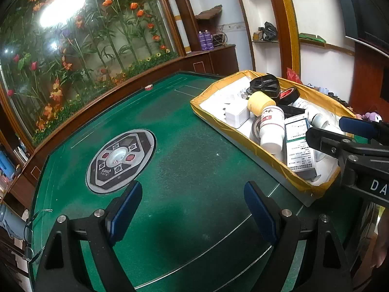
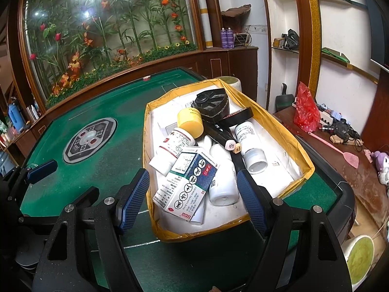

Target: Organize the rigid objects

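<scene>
A glass-fronted flower display (image 2: pixel 109 24) backs the green felt tabletop (image 1: pixel 194 158), where the yellow-taped tray (image 2: pixel 148 126) at 3 o'clock holds heaped bottles and a medicine box (image 2: pixel 187 182), so either empty, open tool, left (image 1: pixel 192 206) or right (image 2: pixel 192 194), risks toppling neighbours when it reaches in.

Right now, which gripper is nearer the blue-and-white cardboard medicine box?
Right. The right gripper frames the blue-and-white cardboard medicine box in the tray; the left gripper hovers over bare green felt beside it.
</scene>
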